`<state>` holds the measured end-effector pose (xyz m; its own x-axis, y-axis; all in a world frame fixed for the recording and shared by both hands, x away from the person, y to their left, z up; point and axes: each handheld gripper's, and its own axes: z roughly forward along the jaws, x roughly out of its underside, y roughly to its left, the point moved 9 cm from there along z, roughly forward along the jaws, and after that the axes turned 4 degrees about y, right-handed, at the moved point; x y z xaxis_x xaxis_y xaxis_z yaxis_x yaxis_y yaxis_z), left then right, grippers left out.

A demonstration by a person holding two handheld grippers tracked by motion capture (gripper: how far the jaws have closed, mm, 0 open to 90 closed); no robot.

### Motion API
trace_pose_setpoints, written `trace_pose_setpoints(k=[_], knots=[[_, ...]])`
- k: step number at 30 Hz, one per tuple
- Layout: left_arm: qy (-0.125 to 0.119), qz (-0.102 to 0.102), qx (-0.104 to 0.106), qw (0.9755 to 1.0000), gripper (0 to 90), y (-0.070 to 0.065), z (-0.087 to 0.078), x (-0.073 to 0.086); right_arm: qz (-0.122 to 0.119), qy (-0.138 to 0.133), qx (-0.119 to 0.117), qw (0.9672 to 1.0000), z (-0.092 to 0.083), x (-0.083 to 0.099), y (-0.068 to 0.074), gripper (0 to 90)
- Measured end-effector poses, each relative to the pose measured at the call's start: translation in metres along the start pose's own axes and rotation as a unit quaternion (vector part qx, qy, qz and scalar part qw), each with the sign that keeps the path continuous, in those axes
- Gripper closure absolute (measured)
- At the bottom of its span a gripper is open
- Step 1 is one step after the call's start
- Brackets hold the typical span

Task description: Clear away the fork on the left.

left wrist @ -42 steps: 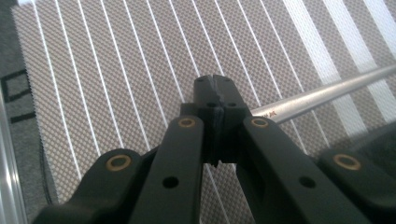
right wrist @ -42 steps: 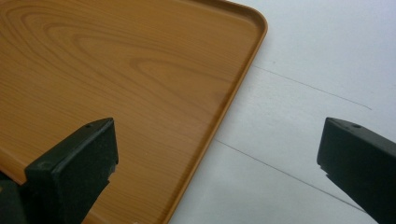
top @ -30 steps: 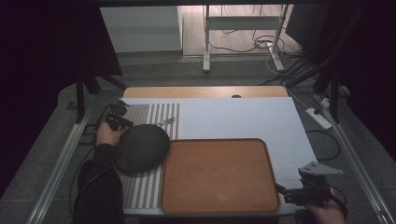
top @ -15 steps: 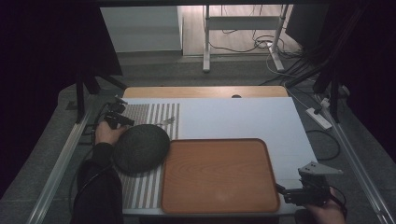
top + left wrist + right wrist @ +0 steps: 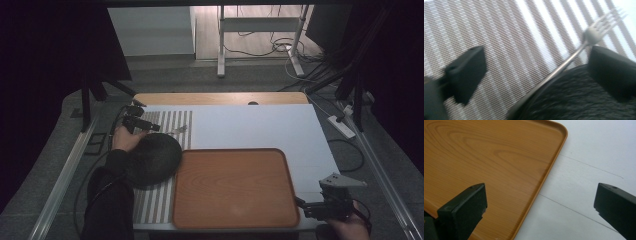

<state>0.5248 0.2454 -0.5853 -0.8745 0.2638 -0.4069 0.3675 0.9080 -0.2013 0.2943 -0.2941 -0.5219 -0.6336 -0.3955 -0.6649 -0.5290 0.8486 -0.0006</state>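
A silver fork (image 5: 574, 57) lies on the striped placemat (image 5: 506, 37), its handle running along the rim of a dark round plate (image 5: 579, 100). My left gripper (image 5: 536, 60) is open, its jaws standing either side of the fork's handle just above the mat. From above, the left gripper (image 5: 150, 126) sits at the plate's (image 5: 150, 160) far edge, with the fork (image 5: 177, 131) just to its right. My right gripper (image 5: 541, 195) is open and holds nothing, hovering over the near right corner of the wooden tray (image 5: 486, 157). In the high view the right gripper (image 5: 306, 206) is beside the tray (image 5: 232, 187).
The white table top (image 5: 250, 125) stretches behind and to the right of the tray. The placemat (image 5: 155, 210) runs along the table's left side under the plate. A cable trails from the left gripper off the left edge. Frame rails flank the table.
My left gripper has edged a little to the right, toward the fork. The right gripper, tray and plate have stayed put.
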Motion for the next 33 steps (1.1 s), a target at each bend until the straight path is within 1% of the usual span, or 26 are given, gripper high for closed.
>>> trace_pose_setpoints(k=[1, 4, 11, 13, 19, 21, 25, 27, 28, 30, 31, 32, 33], knots=[[-0.001, 0.003, -0.001, 1.0, 0.0, -0.003, 0.001, -0.002, 0.0, 0.0, 0.0, 1.0, 0.0, 0.0, 0.0, 0.0], [0.002, 0.01, 0.006, 0.9999, 0.0, -0.011, 0.005, -0.006, 0.0, 0.0, 0.0, 1.0, 0.0, 0.0, 0.0, 0.0], [0.025, 0.027, 0.0, 0.9993, 0.0, -0.022, 0.02, -0.012, 0.0, -0.001, 0.0, 1.0, 0.0, 0.0, 0.0, 0.0], [0.031, 0.03, -0.007, 0.9991, 0.0, -0.023, 0.024, -0.012, 0.0, 0.0, 0.0, 1.0, 0.0, 0.0, 0.0, 0.0], [0.056, 0.036, -0.026, 0.9974, 0.0, -0.022, 0.036, -0.01, -0.001, 0.001, 0.001, 1.0, 0.0, 0.0, 0.0, 0.0], [0.055, 0.035, -0.028, 0.9975, 0.0, -0.022, 0.038, -0.01, -0.001, 0.0, -0.001, 1.0, 0.0, 0.0, 0.0, 0.0], [0.061, 0.037, -0.035, 0.9968, 0.0, -0.022, 0.039, -0.01, -0.002, 0.001, 0.0, 1.0, 0.0, 0.0, 0.0, 0.0], [0.062, 0.039, -0.051, 0.996, 0.0, -0.02, 0.04, -0.011, -0.002, 0.001, 0.001, 1.0, 0.0, 0.0, 0.0, 0.0], [0.06, 0.043, -0.056, 0.9957, 1.4, -0.02, 0.04, -0.011, -0.003, 0.001, 0.001, 1.0, 0.0, 0.0, 0.0, 0.0], [0.058, 0.047, -0.056, 0.9957, 2.0, -0.02, 0.04, -0.012, -0.003, 0.0, 0.001, 1.0, 0.0, 0.0, 0.0, 0.0], [0.055, 0.048, -0.058, 0.9957, 4.7, -0.018, 0.038, -0.011, -0.003, 0.0, 0.001, 1.0, 0.0, 0.0, 0.0, 0.0], [0.05, 0.05, -0.058, 0.9958, 12.9, -0.017, 0.036, -0.011, -0.003, 0.001, 0.0, 1.0, 0.0, 0.0, 0.0, 0.0], [0.047, 0.051, -0.057, 0.996, 12.9, -0.015, 0.034, -0.011, -0.003, 0.001, 0.0, 1.0, 0.0, 0.0, 0.0, 0.0]])
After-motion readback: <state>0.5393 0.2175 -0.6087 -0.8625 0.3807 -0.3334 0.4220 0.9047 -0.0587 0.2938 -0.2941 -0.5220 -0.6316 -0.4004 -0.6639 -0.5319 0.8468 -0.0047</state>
